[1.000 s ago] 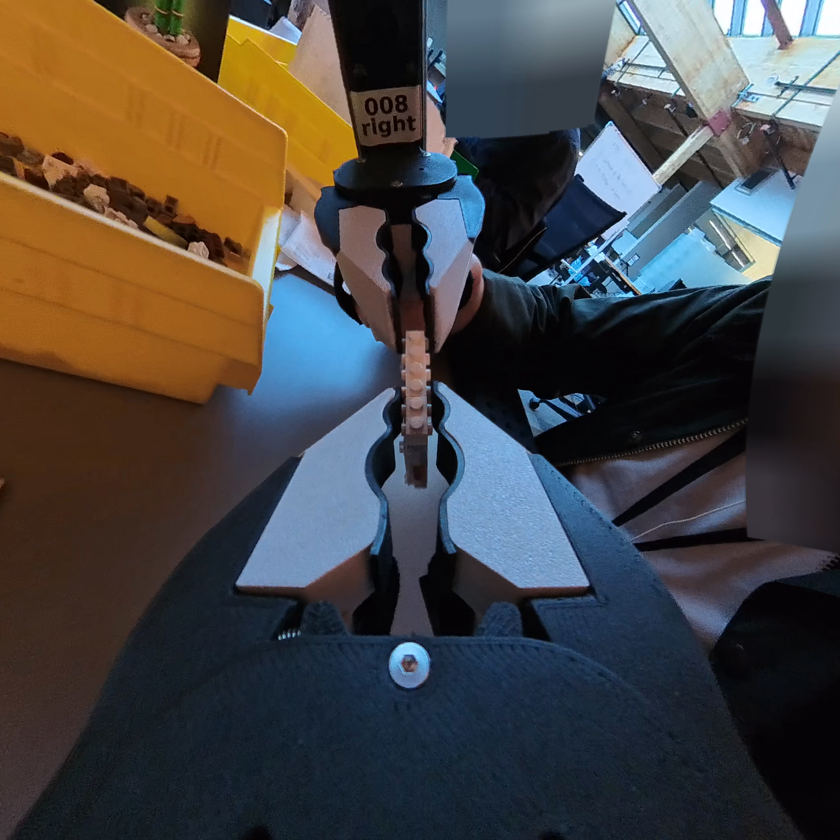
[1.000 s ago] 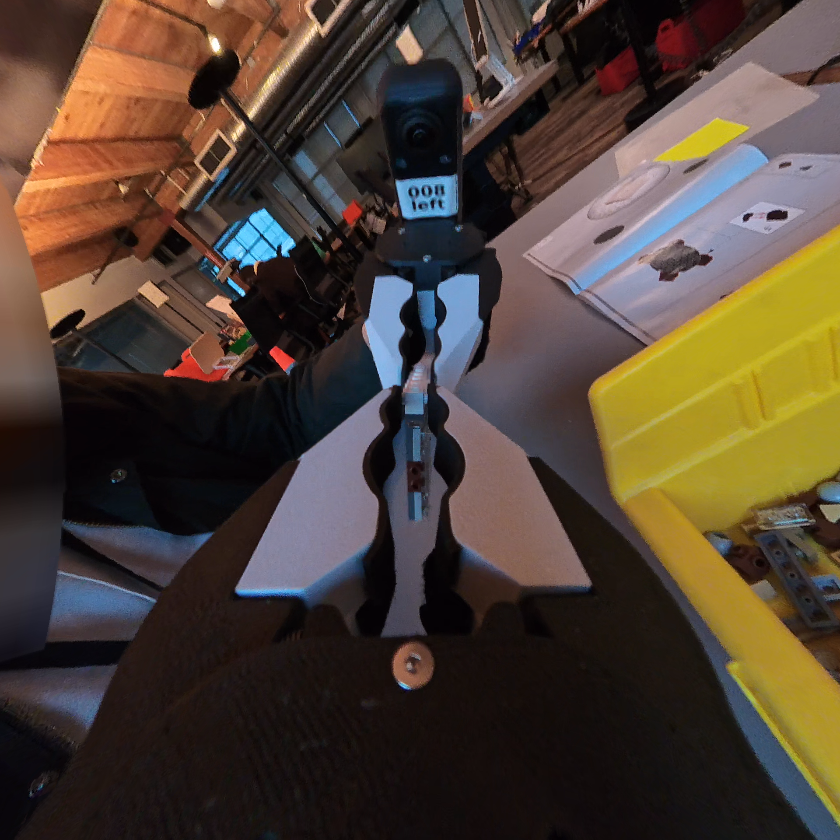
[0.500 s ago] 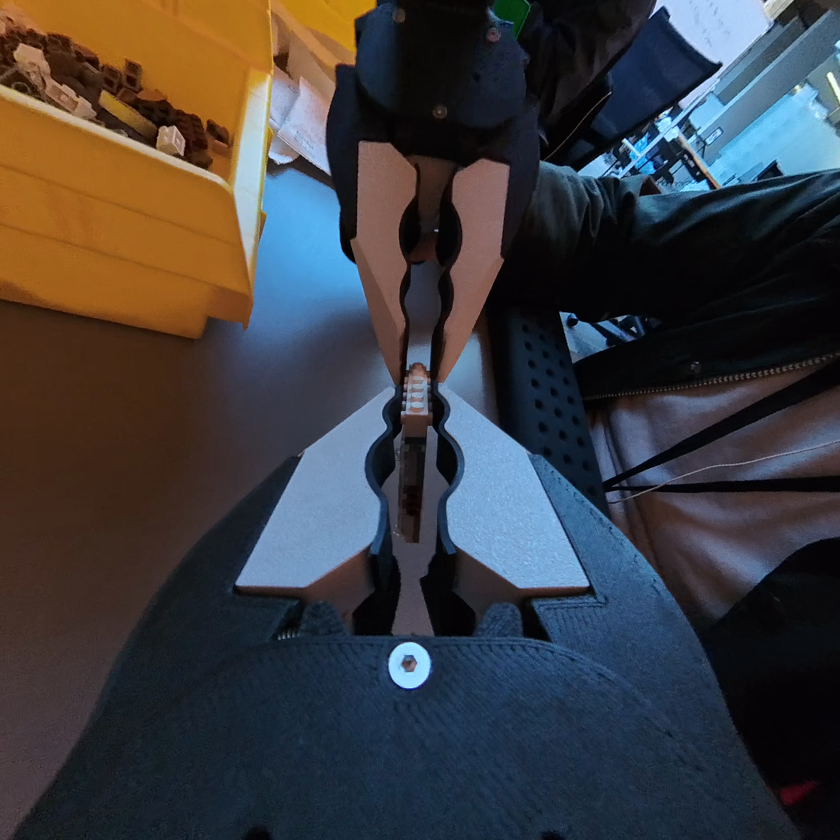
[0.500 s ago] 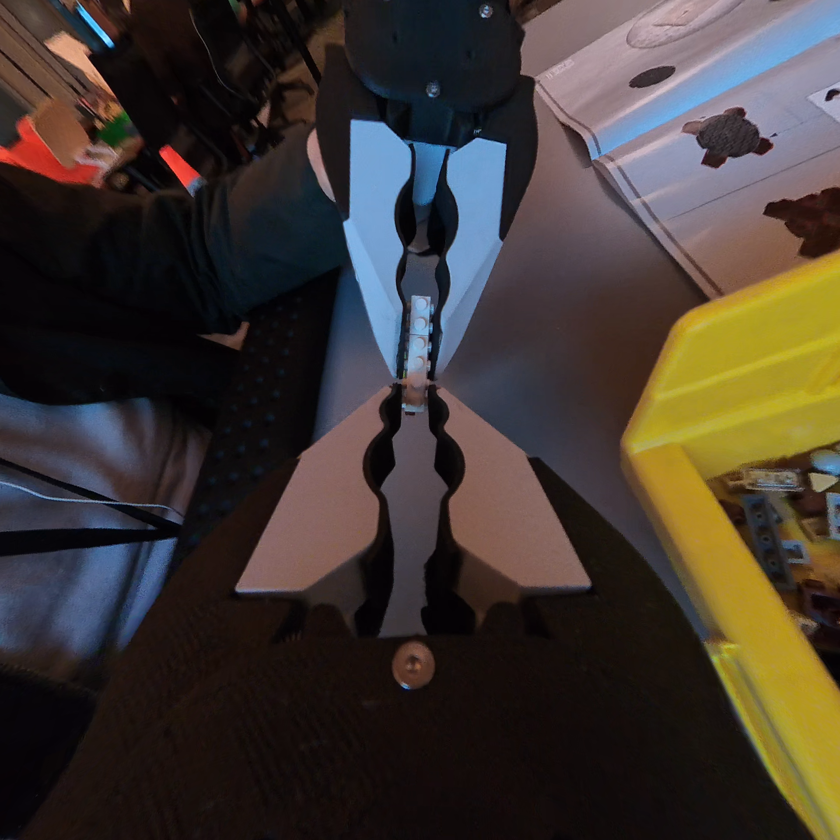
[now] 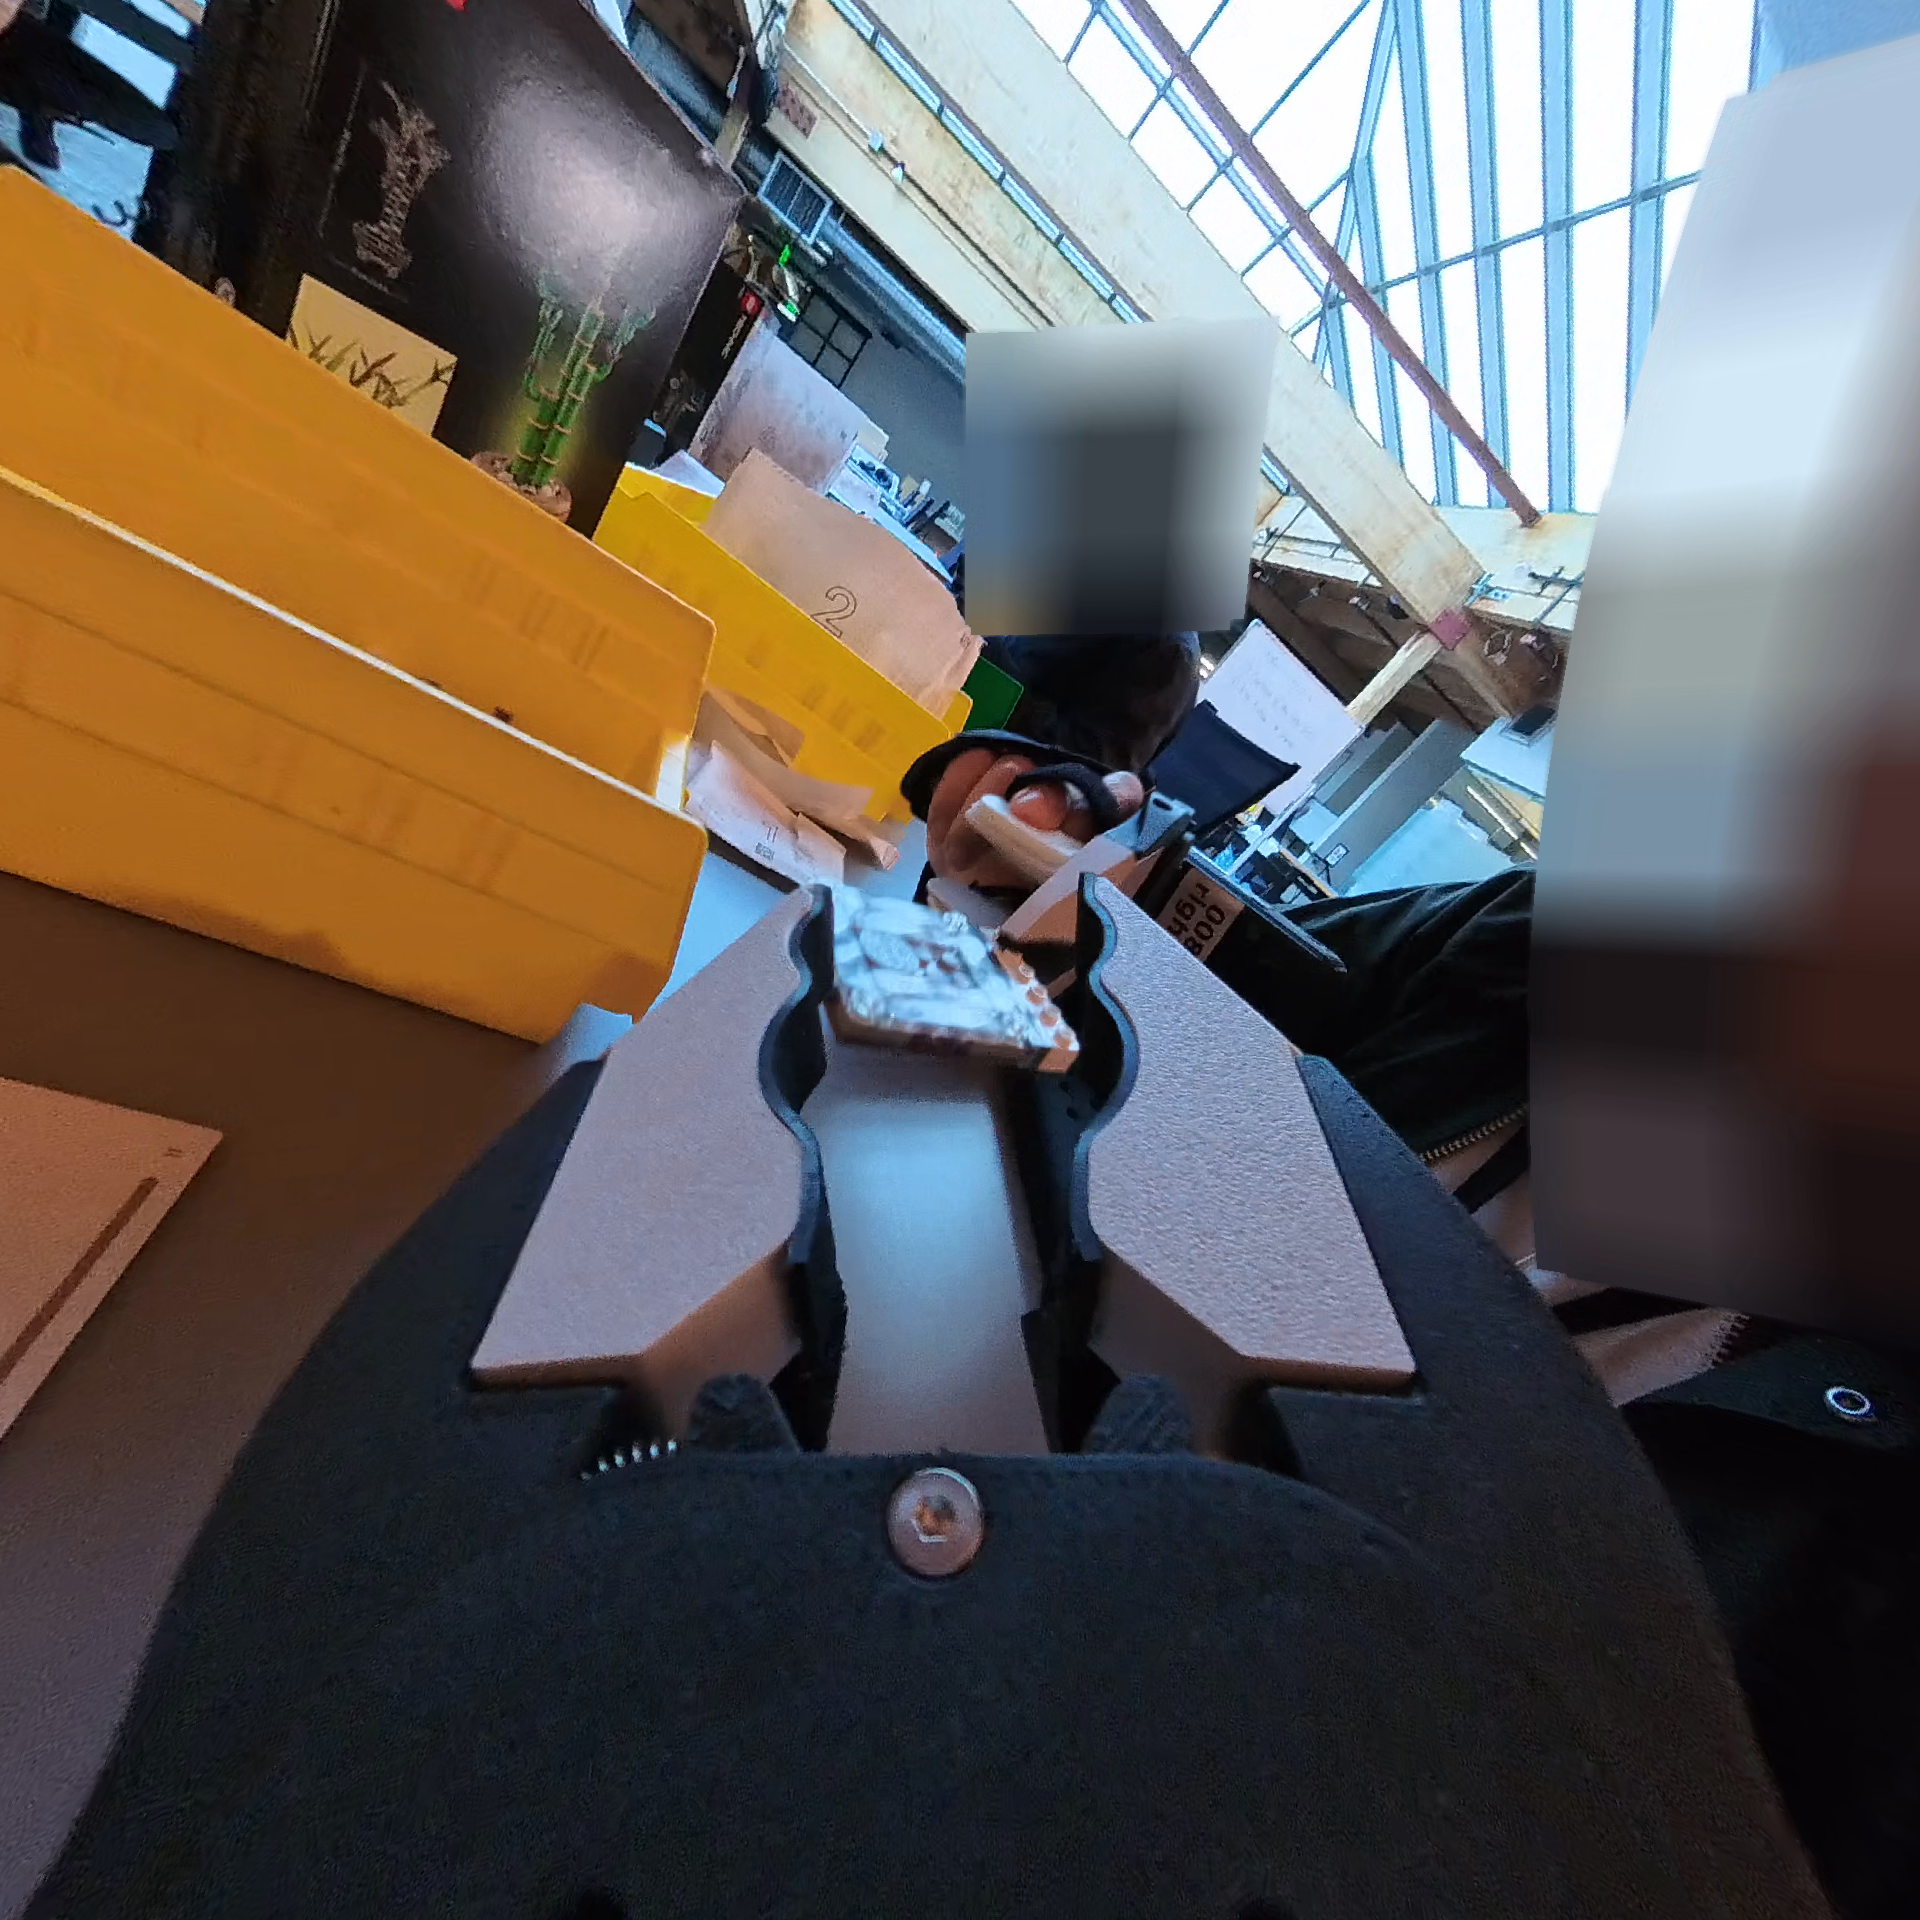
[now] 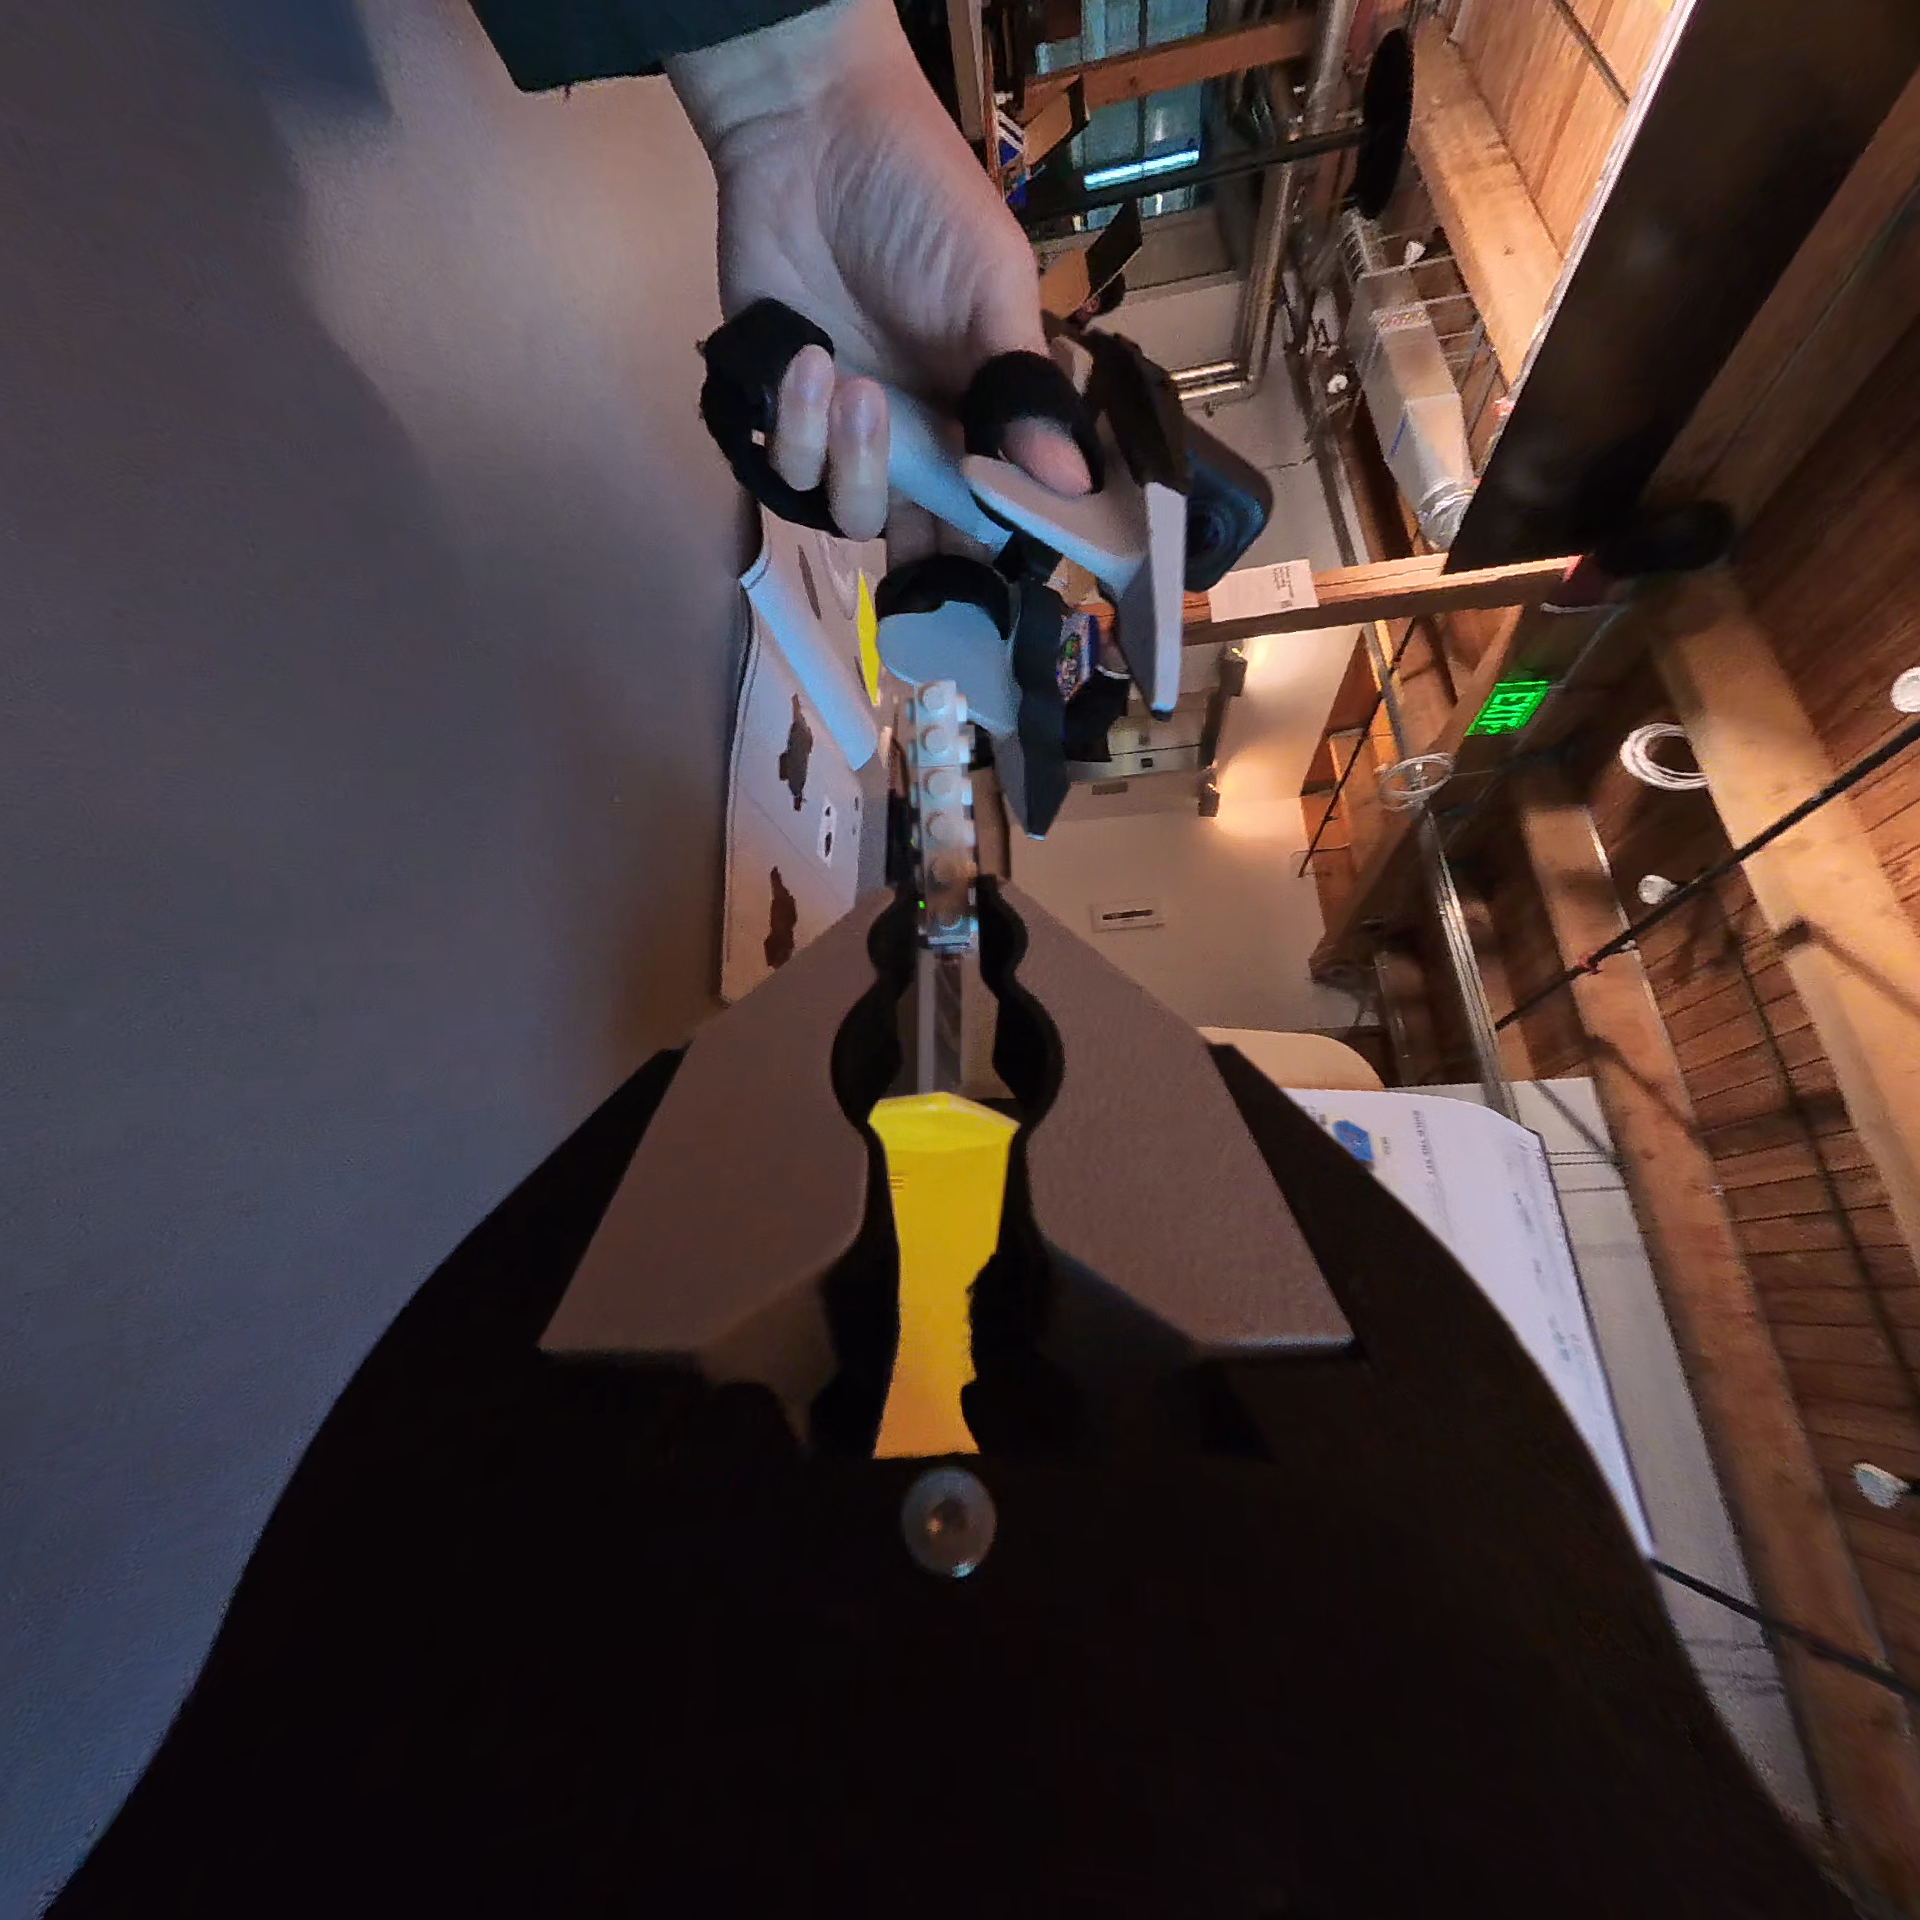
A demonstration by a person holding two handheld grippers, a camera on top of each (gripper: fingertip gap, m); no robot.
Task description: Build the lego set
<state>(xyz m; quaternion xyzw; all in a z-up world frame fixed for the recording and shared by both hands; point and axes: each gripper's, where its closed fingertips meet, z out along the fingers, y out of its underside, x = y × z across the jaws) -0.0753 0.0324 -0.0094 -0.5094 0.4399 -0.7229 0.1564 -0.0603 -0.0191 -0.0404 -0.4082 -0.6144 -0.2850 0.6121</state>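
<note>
A flat lego assembly of white and brown studded plates hangs in the air above the dark table. My right gripper is shut on one end of it, edge-on, and the lego assembly sticks out past its tips. My left gripper is open, with the assembly lying across the gap at its tips, close to the left finger. The right gripper comes in from behind right in the left wrist view. The left gripper shows beyond the plate's far end, held by a hand.
Yellow bins stand on the left, with a black box and a paper bag behind them. An open instruction booklet lies on the table. A yellow bin shows between my right fingers. A person sits close on the right. One gripper's finger ends stand about 7 cm off the other's.
My left gripper has opened from its grip on the assembly. Both grippers have rolled and tilted, so the plate now shows its studded face to the left wrist view.
</note>
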